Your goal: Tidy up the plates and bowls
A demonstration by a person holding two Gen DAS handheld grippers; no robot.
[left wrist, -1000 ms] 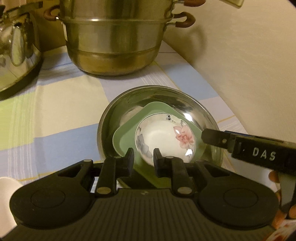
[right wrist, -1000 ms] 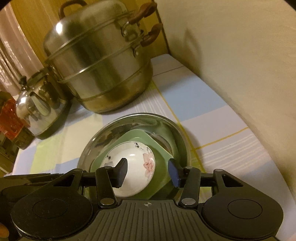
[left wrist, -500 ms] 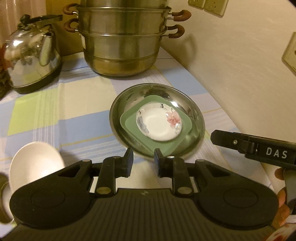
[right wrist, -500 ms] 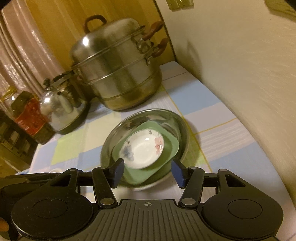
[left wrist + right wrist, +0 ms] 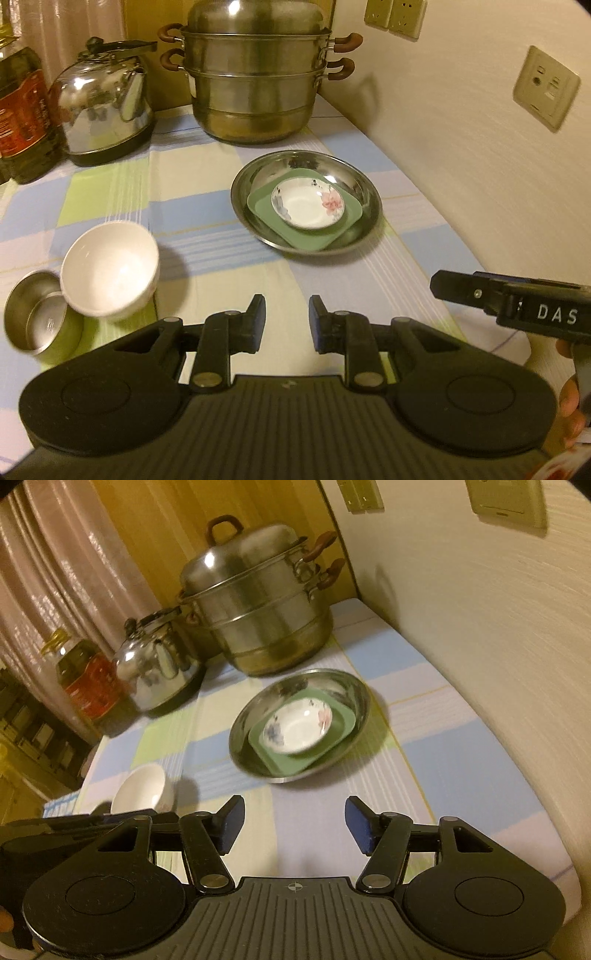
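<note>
At the left edge of the counter (image 5: pixel 332 122), in the left wrist view, an oil bottle (image 5: pixel 22 107) is cut off by the frame, and its label is too blurred to read. Beside it stands a steel kettle (image 5: pixel 103 107). Near the front left corner a small steel cup (image 5: pixel 40 317) leans against a white bowl (image 5: pixel 110 269); both look empty, and in the right wrist view the bowl (image 5: pixel 142 788) is partly hidden behind the other gripper's body.

At the counter's far edge sits a tiered steel steamer pot (image 5: pixel 255 85), lid on, so its contents are hidden.

Right of centre, near the wall-side edge, a steel basin (image 5: pixel 364 184) holds a green square plate (image 5: pixel 258 201), and on that plate rests a small white floral dish (image 5: pixel 308 203), which is empty. The stack is motion-blurred in the right wrist view, where the basin's (image 5: pixel 354 690) near rim smears.

The left gripper (image 5: pixel 287 323) tilts down over the cloth short of the basin, its fingers narrowly parted with nothing between them. The right gripper (image 5: pixel 294 827) also angles down, its jaws opening and holding nothing, well apart from the stack. In the left wrist view the right gripper's side enters from the right edge, with a hand (image 5: pixel 569 391) partly seen under it.
</note>
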